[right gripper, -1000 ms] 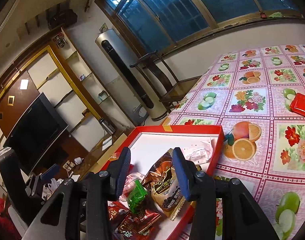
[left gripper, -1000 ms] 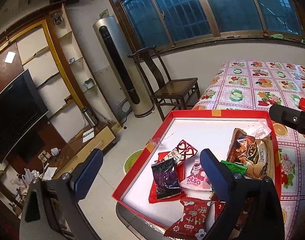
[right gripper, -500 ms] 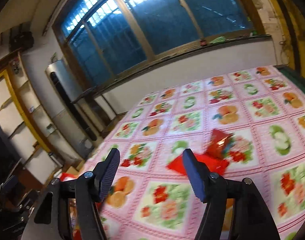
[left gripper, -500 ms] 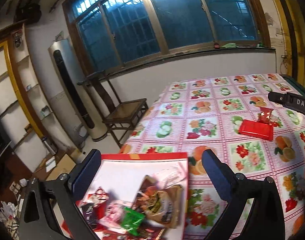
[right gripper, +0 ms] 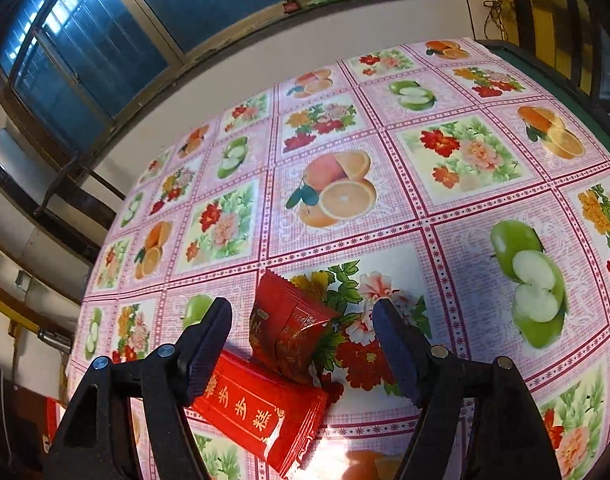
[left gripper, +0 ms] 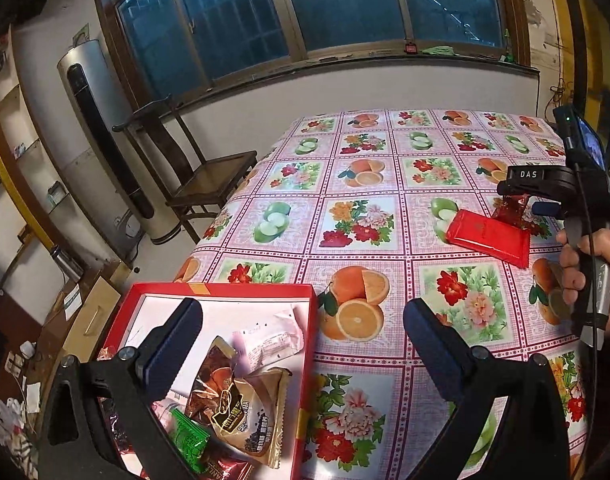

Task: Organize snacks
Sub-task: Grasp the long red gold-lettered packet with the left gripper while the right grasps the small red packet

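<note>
A red box (left gripper: 305, 364) with a white floor sits at the table's near left corner and holds several snack packets, among them a brown packet (left gripper: 241, 408) and a pink-white one (left gripper: 269, 340). My left gripper (left gripper: 303, 344) is open and empty above the box's right wall. Two red packets lie on the tablecloth: a flat long one (right gripper: 261, 416) (left gripper: 489, 236) and a smaller crinkled one (right gripper: 291, 328) (left gripper: 513, 210). My right gripper (right gripper: 303, 344) is open just above them, with the crinkled packet between its fingers. It also shows in the left wrist view (left gripper: 545, 196).
The table (left gripper: 385, 184) wears a pink cloth printed with fruit and flowers. A wooden chair (left gripper: 201, 176) and a tall white air conditioner (left gripper: 105, 140) stand beyond its far left edge, below a window. The floor drops away left of the box.
Both grippers have swung right, away from the red box. My right gripper has come down over the two red packets. My left gripper now looks across the table.
</note>
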Tool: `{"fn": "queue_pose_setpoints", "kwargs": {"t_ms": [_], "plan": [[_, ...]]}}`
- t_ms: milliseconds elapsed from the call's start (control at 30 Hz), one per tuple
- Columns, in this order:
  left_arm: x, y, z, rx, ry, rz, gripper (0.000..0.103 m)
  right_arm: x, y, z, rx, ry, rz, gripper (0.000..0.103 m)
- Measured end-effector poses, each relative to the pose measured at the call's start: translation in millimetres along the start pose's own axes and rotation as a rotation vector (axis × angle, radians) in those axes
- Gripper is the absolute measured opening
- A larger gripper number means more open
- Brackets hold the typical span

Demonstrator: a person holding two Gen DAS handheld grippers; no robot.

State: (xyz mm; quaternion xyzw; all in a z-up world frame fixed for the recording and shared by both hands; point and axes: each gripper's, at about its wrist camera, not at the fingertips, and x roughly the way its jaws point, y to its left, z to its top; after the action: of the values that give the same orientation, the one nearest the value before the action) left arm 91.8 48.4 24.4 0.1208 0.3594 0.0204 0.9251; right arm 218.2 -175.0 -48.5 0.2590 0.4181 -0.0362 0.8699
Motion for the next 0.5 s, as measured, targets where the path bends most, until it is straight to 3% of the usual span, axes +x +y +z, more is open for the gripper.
{"fn": "queue_pose_setpoints", "kwargs": {"t_ms": [67, 167, 300, 500], "plan": [[1, 2, 0, -0.007, 0.009, -0.006, 0.101, 3, -5, -3, 0.024, 0.016, 0.043, 0.034], [8, 0, 7, -0.028, 0.016, -0.036, 0.101, -8, -21, -9, 0.067, 0.030, 0.091, 0.029], [35, -26, 27, -0.046, 0.089, -0.084, 0.100, -38, -58, -18, 0.153, 0.022, 0.191, 0.028], [81, -90, 60, -0.157, 0.225, -0.114, 0.100, -99, -92, -47, 0.093, -0.070, 0.155, 0.028]]}}
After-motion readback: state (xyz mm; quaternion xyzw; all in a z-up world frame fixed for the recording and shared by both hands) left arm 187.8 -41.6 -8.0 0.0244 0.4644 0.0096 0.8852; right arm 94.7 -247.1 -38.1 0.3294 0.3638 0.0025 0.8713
